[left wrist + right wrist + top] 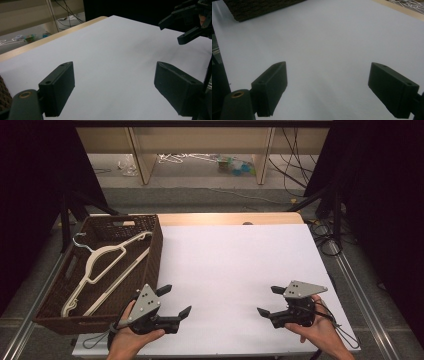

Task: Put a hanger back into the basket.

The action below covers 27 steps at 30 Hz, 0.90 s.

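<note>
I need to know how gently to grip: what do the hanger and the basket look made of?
The hanger looks like smooth cream plastic with a metal hook, going by its even, moulded shape. The basket looks like dark brown woven wicker or rattan; its walls show a plaited texture.

Left hand-held gripper (113, 90) jaws wide apart, white table (112, 50), right hand-held gripper (180, 31) beyond

Left gripper (176, 300) held low in the person's left hand (131, 335), jaws spread wide, nothing between them, pointing right. Right gripper (267, 301) in the right hand (320, 330), jaws also wide apart, empty, pointing left toward the other.
</note>
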Tool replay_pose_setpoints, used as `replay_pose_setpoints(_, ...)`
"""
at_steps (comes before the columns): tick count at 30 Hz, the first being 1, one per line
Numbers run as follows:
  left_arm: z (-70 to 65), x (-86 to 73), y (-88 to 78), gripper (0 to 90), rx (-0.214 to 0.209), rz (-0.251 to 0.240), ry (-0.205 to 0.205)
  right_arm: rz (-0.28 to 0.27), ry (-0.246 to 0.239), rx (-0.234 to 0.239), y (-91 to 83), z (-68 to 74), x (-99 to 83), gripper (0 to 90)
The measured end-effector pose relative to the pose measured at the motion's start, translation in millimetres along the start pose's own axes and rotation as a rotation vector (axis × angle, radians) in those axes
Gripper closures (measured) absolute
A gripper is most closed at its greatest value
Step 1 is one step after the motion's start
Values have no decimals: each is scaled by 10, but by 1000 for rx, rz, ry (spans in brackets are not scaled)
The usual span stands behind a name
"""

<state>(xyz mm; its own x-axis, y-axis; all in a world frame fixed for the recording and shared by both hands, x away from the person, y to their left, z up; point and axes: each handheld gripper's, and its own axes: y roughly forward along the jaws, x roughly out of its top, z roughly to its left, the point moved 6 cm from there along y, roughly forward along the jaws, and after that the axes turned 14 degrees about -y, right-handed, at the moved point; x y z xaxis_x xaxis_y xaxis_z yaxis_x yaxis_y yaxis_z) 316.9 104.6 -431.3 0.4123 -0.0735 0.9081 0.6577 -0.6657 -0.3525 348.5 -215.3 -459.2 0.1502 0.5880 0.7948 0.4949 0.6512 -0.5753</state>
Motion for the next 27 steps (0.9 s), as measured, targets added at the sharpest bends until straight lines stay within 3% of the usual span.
replay_pose_setpoints(2, 16, -68, 28, 168, 4, 2, -1, -2, -4, -2, 4, 11, -11, 168)
replay_pose_setpoints(9, 39, -244, 54, 168, 9, 23, 54, -23, 2, -31, -43, 81, -43, 167)
replay_pose_setpoints(11, 53, -292, 45, 168, 13, 29, 51, -36, 0, -36, -55, 106, -45, 167)
replay_pose_setpoints(20, 53, -305, 50, 167, 16, 20, 32, -65, -14, -44, -94, 171, -42, 166)
replay_pose_setpoints(27, 70, -301, 47, 167, 17, 19, 34, -55, -8, -29, -77, 186, -54, 166)
